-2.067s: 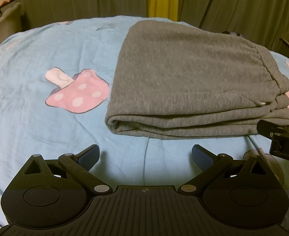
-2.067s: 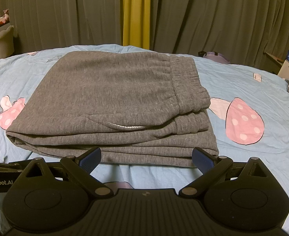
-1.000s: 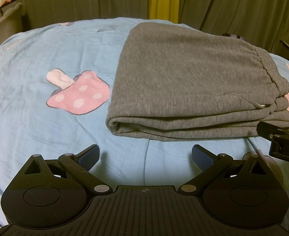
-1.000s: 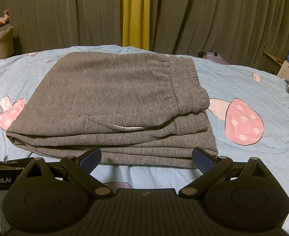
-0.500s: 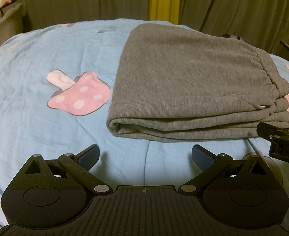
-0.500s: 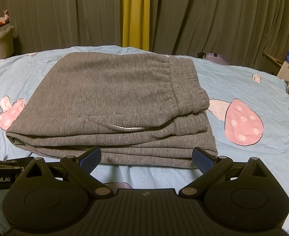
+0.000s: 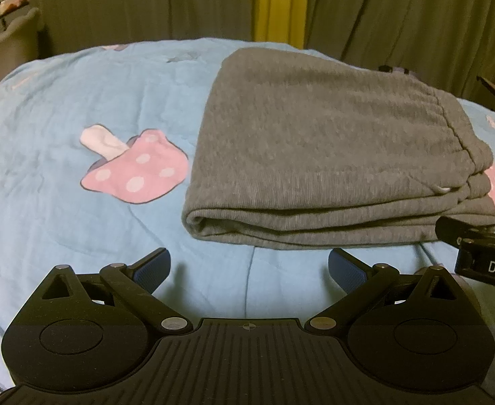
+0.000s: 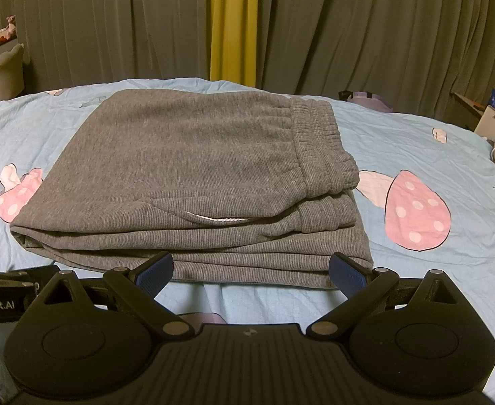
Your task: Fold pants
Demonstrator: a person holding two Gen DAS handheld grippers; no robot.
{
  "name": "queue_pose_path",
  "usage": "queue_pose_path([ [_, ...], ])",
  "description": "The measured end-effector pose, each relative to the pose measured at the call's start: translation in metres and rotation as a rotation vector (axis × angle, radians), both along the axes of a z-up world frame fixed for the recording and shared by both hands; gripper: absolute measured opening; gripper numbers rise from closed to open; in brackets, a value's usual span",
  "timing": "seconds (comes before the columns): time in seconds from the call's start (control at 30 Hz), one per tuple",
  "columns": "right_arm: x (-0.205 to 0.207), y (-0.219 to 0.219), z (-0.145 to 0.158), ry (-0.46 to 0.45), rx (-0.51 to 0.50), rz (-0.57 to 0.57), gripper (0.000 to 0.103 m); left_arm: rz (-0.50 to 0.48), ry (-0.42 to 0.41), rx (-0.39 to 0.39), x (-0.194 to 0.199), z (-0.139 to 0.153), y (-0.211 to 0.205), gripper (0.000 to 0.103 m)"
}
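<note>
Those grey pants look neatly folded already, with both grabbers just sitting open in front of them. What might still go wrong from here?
1. The pants are a loose stack of layers; nudging the near edge with the right gripper might slide the layers apart.
2. The white drawstring pokes out and might snag on an open jaw.
3. The left gripper and the right one sit close together and might bump each other.

Folded grey pants (image 7: 331, 155) lie on the blue bedspread (image 7: 62, 135); left gripper (image 7: 249, 266) jaws spread, empty.
</note>
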State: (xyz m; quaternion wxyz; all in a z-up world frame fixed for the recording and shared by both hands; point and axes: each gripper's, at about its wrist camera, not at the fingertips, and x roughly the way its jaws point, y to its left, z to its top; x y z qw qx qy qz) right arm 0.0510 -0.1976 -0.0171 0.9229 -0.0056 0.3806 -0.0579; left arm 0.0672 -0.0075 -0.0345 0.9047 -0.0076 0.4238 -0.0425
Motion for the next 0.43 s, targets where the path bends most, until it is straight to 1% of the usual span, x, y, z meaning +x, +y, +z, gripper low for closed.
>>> queue_pose_path([
  [0.3,0.0000,0.0004,-0.0001,0.000,0.001,-0.001,0.099,-0.010,-0.012,0.022,-0.0012,0.0005,-0.0036,0.102],
  [0.43,-0.0001,0.0005,-0.0004,0.001,0.000,0.000,0.099,-0.014,-0.008,0.021,-0.0012,-0.0003,-0.0040,0.102],
])
